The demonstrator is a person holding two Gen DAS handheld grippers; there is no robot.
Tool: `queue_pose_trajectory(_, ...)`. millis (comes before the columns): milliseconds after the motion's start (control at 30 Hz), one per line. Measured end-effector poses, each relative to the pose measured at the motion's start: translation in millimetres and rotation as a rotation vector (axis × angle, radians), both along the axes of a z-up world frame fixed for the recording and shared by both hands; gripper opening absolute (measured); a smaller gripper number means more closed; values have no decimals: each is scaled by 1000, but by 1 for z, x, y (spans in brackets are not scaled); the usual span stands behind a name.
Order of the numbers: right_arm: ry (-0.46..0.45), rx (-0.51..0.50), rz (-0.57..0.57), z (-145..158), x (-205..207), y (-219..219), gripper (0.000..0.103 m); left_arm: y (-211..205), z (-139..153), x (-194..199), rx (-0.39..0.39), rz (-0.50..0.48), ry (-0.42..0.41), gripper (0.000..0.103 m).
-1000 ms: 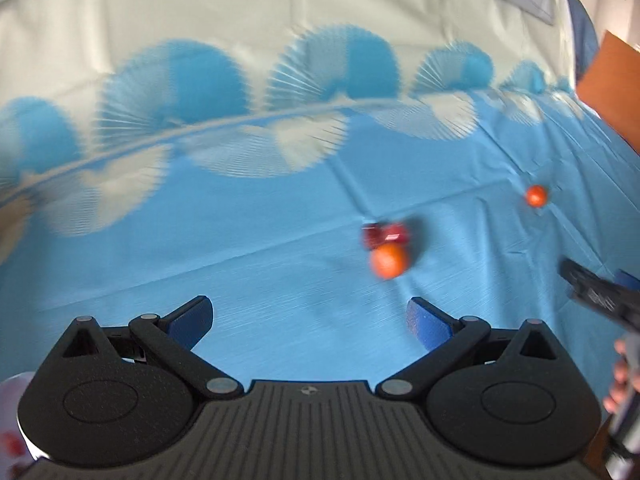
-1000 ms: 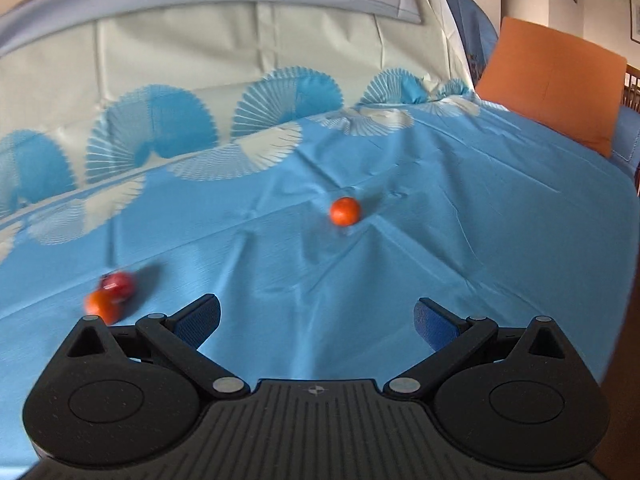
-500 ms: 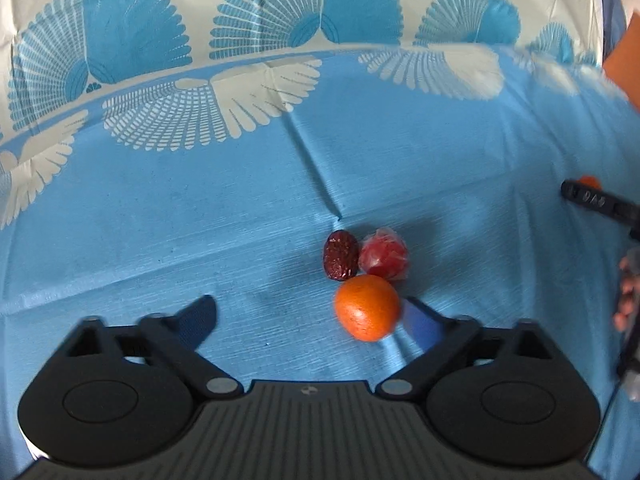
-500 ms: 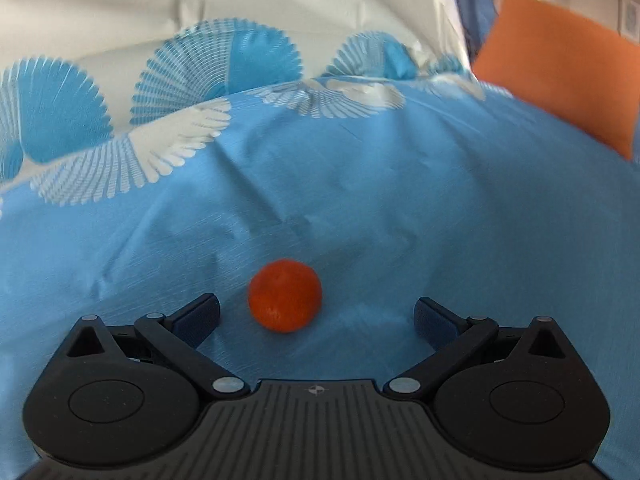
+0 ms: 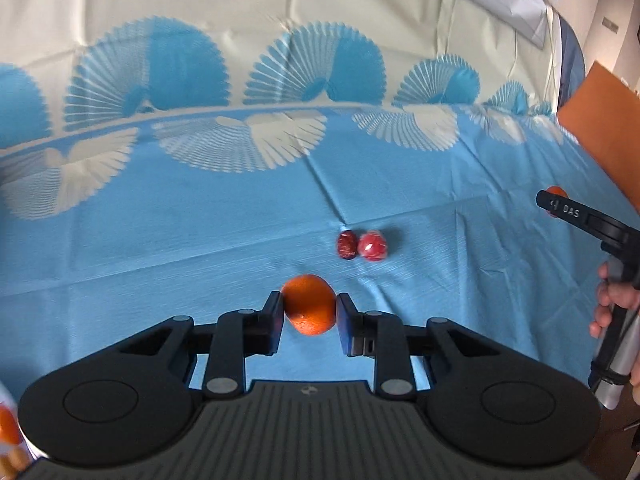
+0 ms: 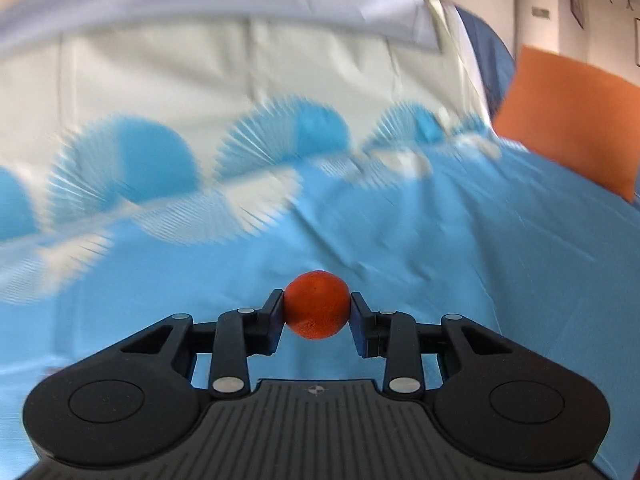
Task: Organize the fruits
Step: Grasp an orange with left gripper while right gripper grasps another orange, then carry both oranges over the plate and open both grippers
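My left gripper [image 5: 309, 312] is shut on an orange tangerine [image 5: 308, 305] and holds it above the blue tablecloth [image 5: 200, 248]. Beyond it on the cloth lie a dark red date [image 5: 346, 245] and a shiny red fruit [image 5: 373, 245], touching each other. My right gripper [image 6: 316, 312] is shut on a second orange tangerine [image 6: 316, 305] and holds it above the cloth. The right gripper also shows at the right edge of the left wrist view [image 5: 576, 216], with the tangerine partly hidden behind its finger.
An orange cushion [image 6: 576, 128] stands at the far right. The cloth's white and blue fan pattern [image 5: 280, 120] runs along the far side. A white container edge with orange pieces [image 5: 8, 424] shows at the bottom left.
Both grippers closed on their tangerines and lifted them off the cloth. The left tangerine has left the date and red fruit behind. The right wrist view is blurred by motion.
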State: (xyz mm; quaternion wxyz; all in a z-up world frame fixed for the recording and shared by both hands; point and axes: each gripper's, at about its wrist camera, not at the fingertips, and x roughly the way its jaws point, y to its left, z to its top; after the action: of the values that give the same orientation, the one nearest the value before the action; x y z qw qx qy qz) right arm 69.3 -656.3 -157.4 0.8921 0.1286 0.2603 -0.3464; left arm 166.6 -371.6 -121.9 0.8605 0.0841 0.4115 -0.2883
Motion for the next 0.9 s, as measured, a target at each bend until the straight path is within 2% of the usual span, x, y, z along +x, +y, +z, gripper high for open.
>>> queue_pose_trajectory(233, -172, 41, 206, 95, -59, 124, 36, 119, 77, -58, -9, 87, -58, 31)
queue_pose_trajectory(367, -193, 57, 340, 130, -84, 204, 36, 181, 107, -89, -2, 158, -65, 31)
queue_pose_trajectory(567, -142, 113, 549, 153, -115, 317, 36, 263, 132, -134, -2, 259, -39, 31)
queue_pose_trajectory(700, -100, 107, 664, 162, -136, 382, 36, 306, 140, -163, -14, 294, -40, 31)
queue_pose_trajectory(800, -75, 115, 726, 167, -149, 417, 36, 333, 144, -180, -24, 318, -49, 31)
queue_pose_trajectory(900, -50, 78, 799, 172, -164, 448, 36, 361, 146, -198, -63, 356, -57, 31)
